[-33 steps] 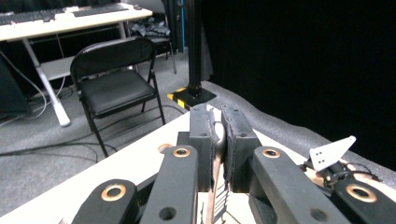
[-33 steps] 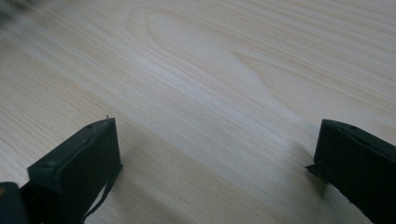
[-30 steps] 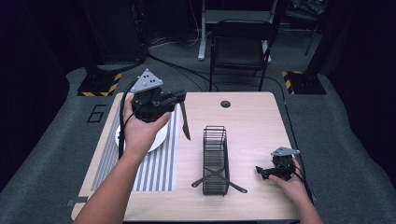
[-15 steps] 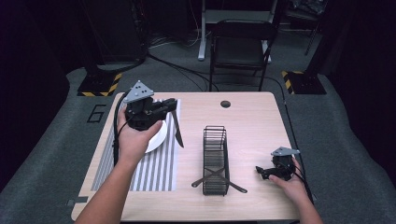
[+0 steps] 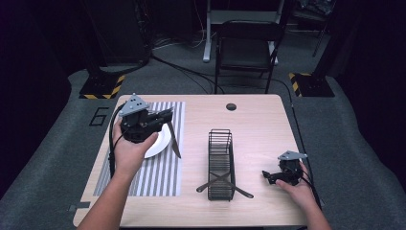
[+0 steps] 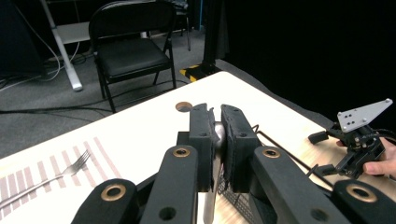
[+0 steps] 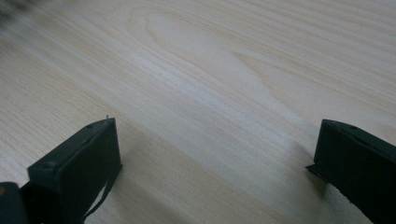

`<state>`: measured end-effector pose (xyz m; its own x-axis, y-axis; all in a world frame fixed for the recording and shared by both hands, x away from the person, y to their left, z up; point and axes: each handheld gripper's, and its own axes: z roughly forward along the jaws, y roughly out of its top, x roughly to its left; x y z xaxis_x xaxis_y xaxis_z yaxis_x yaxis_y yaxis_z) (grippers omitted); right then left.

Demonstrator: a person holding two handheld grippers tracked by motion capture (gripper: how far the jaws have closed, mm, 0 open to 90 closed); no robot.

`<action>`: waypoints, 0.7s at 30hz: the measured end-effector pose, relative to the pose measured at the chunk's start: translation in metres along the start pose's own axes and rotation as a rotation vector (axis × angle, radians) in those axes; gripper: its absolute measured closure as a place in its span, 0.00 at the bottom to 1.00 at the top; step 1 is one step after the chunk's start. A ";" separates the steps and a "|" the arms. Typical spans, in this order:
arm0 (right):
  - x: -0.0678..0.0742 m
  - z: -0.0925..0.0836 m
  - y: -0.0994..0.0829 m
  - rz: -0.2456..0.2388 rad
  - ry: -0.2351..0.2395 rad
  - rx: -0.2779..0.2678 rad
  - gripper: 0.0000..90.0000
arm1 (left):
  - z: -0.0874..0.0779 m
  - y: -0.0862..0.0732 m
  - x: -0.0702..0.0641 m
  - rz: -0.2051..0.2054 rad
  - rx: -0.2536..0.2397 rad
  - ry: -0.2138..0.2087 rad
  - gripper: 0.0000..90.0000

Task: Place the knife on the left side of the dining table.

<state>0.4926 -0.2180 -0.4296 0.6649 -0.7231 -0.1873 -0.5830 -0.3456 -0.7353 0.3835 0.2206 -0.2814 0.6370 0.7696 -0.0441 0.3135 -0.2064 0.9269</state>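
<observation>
My left gripper (image 5: 165,117) (image 6: 215,114) hovers over the white plate (image 5: 160,146) on the striped placemat (image 5: 160,175). It is shut on the handle of a knife (image 5: 173,142) (image 6: 212,186), whose dark blade hangs down past the plate's right rim. At the table's right front, my right gripper (image 5: 267,176) (image 7: 215,140) is held low over the bare wood, jaws wide apart with nothing between them. The left gripper view also shows the right gripper (image 6: 357,142) farther off.
A black wire basket (image 5: 221,163) stands mid-table with two utensils (image 5: 225,184) crossed through its near end. A fork (image 6: 46,175) lies on the placemat. A round hole (image 5: 231,106) sits near the table's far edge, and a black chair (image 5: 244,52) stands behind it.
The left gripper has moved left and down with the knife, from beside the basket's far end to over the plate. The right gripper has stayed put.
</observation>
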 end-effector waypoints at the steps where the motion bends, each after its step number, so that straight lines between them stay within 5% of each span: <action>1: 0.000 0.000 0.000 -0.001 0.000 -0.001 0.00 | -0.001 -0.002 0.001 0.000 0.002 0.003 0.93; 21: 0.000 0.000 0.000 0.000 0.000 0.000 0.00 | -0.001 -0.050 0.015 -0.071 0.032 0.029 0.93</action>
<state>0.4927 -0.2180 -0.4296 0.6648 -0.7231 -0.1875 -0.5832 -0.3456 -0.7352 0.3769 0.2434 -0.3281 0.5922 0.7998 -0.0979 0.3796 -0.1698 0.9094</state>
